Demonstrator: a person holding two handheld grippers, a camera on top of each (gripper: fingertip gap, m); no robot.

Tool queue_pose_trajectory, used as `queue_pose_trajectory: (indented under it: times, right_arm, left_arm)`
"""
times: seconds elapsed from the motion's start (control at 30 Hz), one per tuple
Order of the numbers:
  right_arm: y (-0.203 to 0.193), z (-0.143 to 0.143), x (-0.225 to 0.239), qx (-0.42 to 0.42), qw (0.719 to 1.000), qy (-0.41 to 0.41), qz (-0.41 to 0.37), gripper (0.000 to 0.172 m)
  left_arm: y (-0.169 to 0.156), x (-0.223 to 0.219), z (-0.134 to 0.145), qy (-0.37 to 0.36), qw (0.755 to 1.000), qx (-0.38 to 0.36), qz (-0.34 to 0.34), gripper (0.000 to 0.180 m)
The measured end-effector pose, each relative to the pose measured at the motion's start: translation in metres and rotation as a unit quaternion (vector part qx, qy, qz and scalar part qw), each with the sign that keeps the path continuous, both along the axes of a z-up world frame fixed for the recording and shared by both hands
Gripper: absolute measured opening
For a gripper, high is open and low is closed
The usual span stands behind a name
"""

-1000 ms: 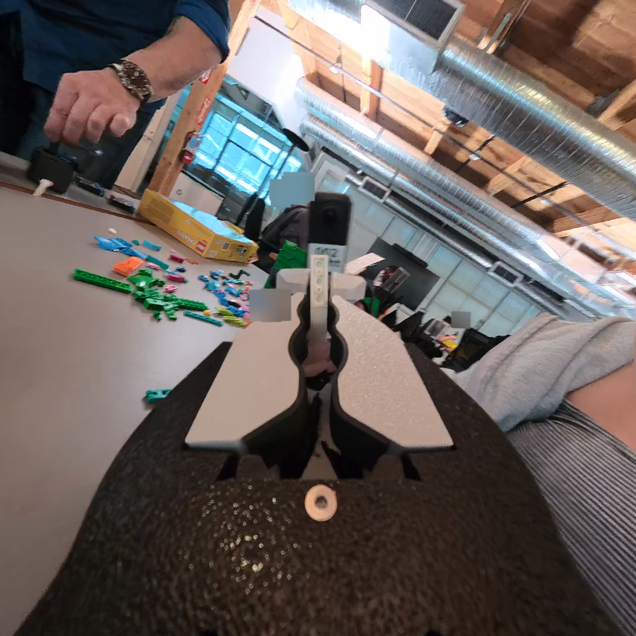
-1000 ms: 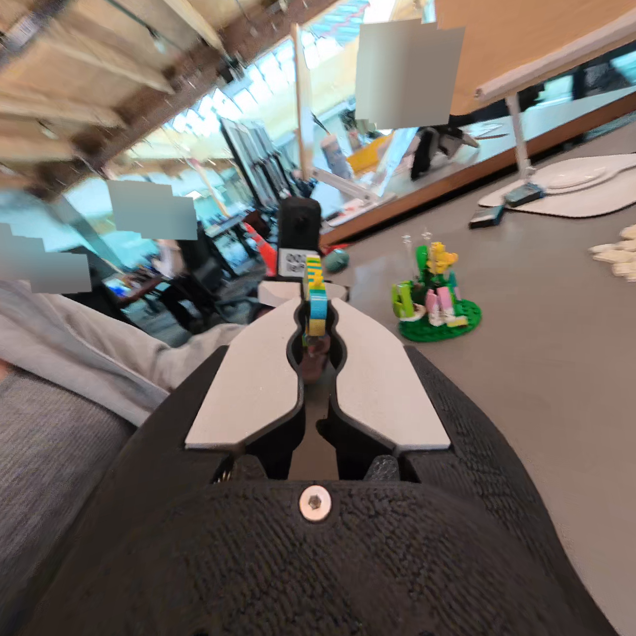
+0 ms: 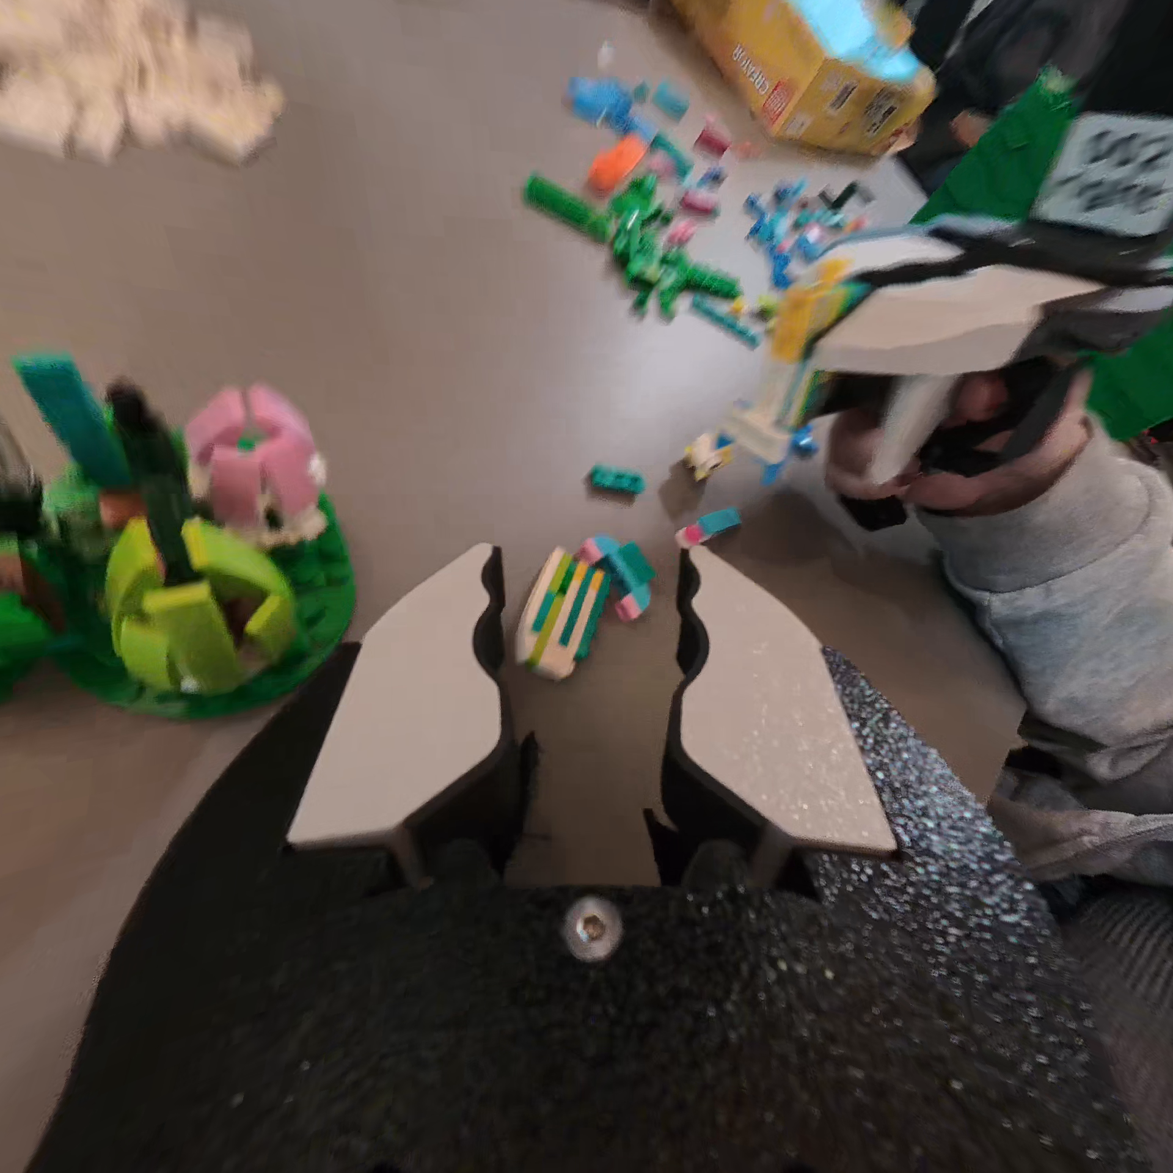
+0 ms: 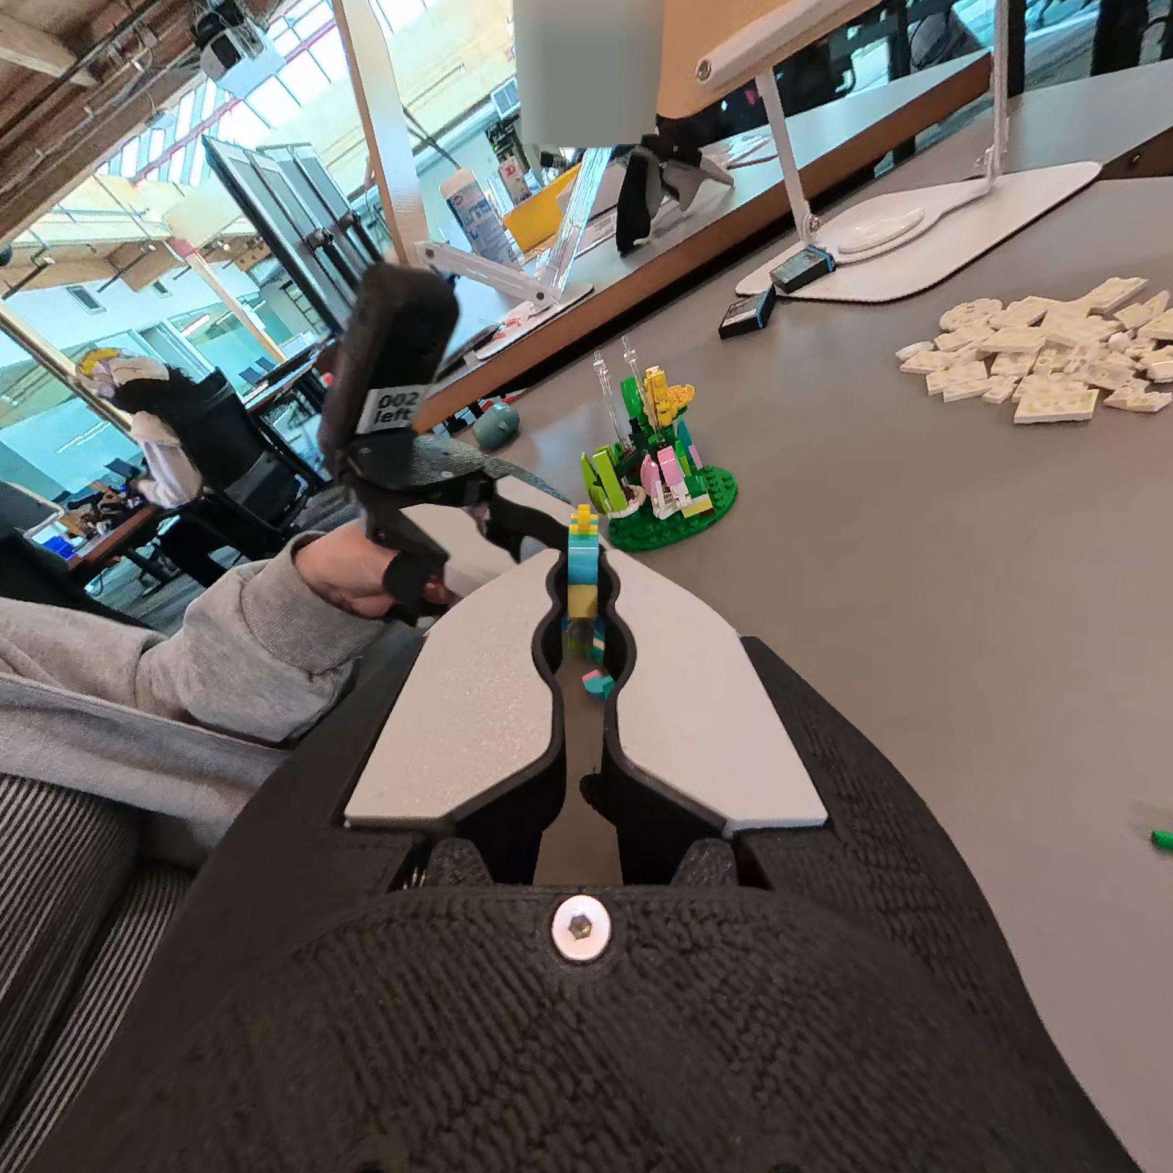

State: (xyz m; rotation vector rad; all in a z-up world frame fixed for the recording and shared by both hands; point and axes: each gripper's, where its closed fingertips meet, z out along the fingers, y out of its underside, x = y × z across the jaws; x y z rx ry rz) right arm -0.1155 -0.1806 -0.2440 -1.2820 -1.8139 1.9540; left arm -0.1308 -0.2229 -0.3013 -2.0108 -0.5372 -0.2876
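- hovering over the grey table [image 3: 406, 266], left gripper [image 3: 590, 565] wide open, nothing between the pads [image 3: 692, 609] pressed.
- lying flat between those spread fingers, touching neither: striped brick piece [image 3: 562, 612], white, teal and lime, with a pink and blue bit attached on its right.
- clamped shut, right gripper [image 4: 583, 571], pads pressing a thin stack of yellow and blue bricks [image 4: 583, 568] standing up past the fingertips.
- standing left of the open gripper, well apart: flower model [image 3: 209, 558] on a green base.
- probably light, stiff, smooth plastic; likely to snap apart at joints if squeezed hard.
- best taken across the long flat sides, near the middle.
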Motion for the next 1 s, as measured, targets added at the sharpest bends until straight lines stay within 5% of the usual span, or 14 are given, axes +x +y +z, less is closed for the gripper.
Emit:
queue_pose_trajectory:
  times: [0.03, 0.13, 0.37, 0.5, 0.67, 0.83, 0.93, 1.0]
  right_arm:
    - [0.001, 0.001, -0.001, -0.003, 1.0, 0.003, -0.008, 0.007]
    - [-0.002, 0.004, -0.004, -0.022, 0.999, 0.01, -0.024, 0.006]
    - [-0.013, 0.012, -0.004, -0.064, 0.998, 0.015, -0.024, 0.007]
    - [-0.015, 0.014, 0.004, -0.069, 0.997, 0.02, 0.017, 0.007]
    - [-0.009, 0.037, 0.026, -0.202, 0.971, 0.011, 0.127, 0.006]
    - [-0.008, 0.002, 0.043, 0.041, 0.989, -0.004, 0.14, 0.007]
    - [-0.005, -0.048, 0.049, 0.264, 0.954, -0.051, 0.13, 0.007]
    - [-0.005, -0.068, 0.048, 0.342, 0.929, -0.071, 0.124, 0.007]
  left_arm:
    - [0.006, 0.003, 0.014, 0.03, 0.999, 0.035, -0.007, 0.052]
    - [0.017, 0.014, 0.039, 0.119, 0.989, 0.086, -0.021, 0.042]
    - [0.027, 0.023, 0.042, 0.247, 0.965, 0.084, -0.017, 0.015]
    - [0.025, 0.032, 0.044, 0.203, 0.972, 0.096, -0.062, 0.011]
    - [0.01, 0.041, 0.064, 0.037, 0.97, 0.206, -0.125, 0.005]
    - [-0.003, 0.03, 0.074, -0.004, 0.962, 0.246, -0.118, 0.005]
    - [-0.006, 0.03, 0.078, -0.01, 0.956, 0.264, -0.129, 0.005]
    - [-0.006, 0.032, 0.077, -0.006, 0.954, 0.267, -0.134, 0.005]
